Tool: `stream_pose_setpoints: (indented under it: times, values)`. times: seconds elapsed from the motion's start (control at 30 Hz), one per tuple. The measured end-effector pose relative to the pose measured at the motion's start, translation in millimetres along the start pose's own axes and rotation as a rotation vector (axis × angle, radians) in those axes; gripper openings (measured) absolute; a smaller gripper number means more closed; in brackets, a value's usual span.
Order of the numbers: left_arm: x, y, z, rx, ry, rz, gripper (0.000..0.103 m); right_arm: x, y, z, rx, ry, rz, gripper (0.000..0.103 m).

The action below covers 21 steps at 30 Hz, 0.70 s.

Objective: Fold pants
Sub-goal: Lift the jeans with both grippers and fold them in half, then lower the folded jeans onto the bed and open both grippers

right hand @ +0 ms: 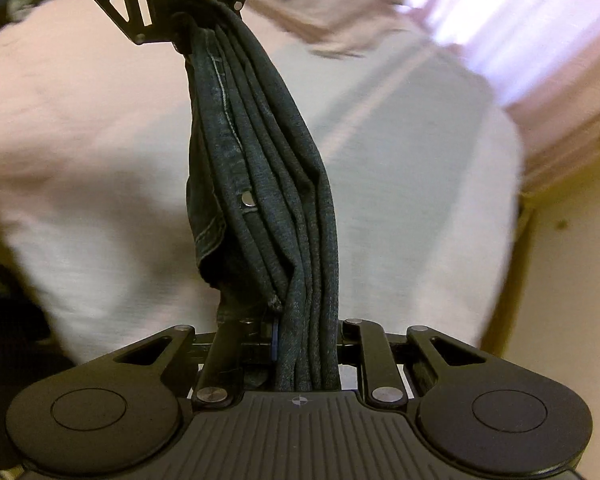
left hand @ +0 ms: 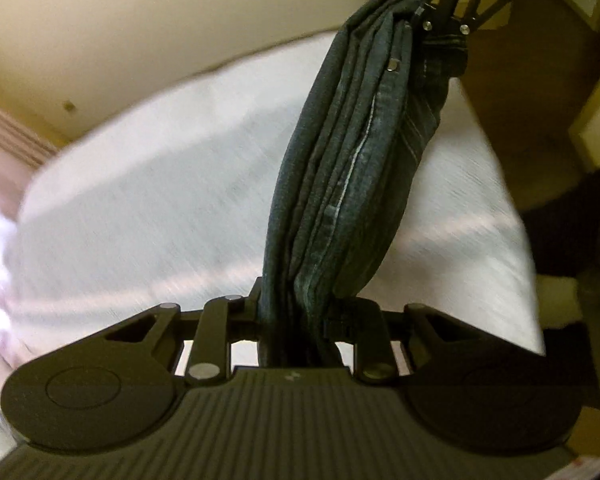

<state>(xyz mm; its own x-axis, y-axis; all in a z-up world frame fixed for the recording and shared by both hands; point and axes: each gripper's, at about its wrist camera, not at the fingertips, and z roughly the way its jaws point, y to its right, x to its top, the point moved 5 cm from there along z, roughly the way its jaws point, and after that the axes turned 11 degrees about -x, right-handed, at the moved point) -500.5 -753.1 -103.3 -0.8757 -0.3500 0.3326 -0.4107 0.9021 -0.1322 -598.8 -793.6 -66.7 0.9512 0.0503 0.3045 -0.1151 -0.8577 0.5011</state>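
Both-ended, left gripper (left hand: 296,320) and right gripper (right hand: 306,340) each clamped tight on bunched dark pants (left hand: 348,168) above the white bed (left hand: 140,184).

It looks like a home bedroom: a bed (left hand: 160,200) with white bedding, cream walls (left hand: 140,20), and pink curtains (right hand: 520,32) over a bright window.

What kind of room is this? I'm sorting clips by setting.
Probably a bedroom: a wide white bed lies below the jeans, pale curtains let in daylight, and plain cream walls surround it. Motion blur hides finer detail.
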Motion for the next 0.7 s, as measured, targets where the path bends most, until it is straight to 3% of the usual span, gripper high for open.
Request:
stream_pose_setpoints:
  times: [0.13,0.2,0.33,0.4,0.47,0.57,0.6,0.7]
  values:
    - [73,-85,30,0.072,0.053,-0.039,0.021,-11,104,47,-0.129,0.025,-0.009,0.016]
    - [106,-124,49,0.147,0.081,-0.045,0.021,-17,146,73,-0.215,0.057,-0.036,0.016]
    - [141,-163,112,0.276,0.118,-0.031,0.021,-46,182,142,-0.357,0.098,-0.073,0.016]
    - [143,-160,169,0.311,0.102,0.008,0.021,-69,172,187,-0.381,0.091,-0.068,0.017]
    - [134,-148,229,0.292,0.061,0.022,0.021,-94,150,234,-0.345,0.058,-0.035,0.017]
    - [112,-120,308,0.218,-0.029,0.020,0.022,-126,102,291,-0.199,-0.020,-0.014,0.022]
    - [105,-108,328,0.199,-0.064,0.031,0.025,-134,85,299,-0.174,-0.027,-0.023,0.026]
    - [87,-85,345,0.191,-0.098,0.064,0.032,-152,53,293,-0.231,0.001,-0.082,0.038]
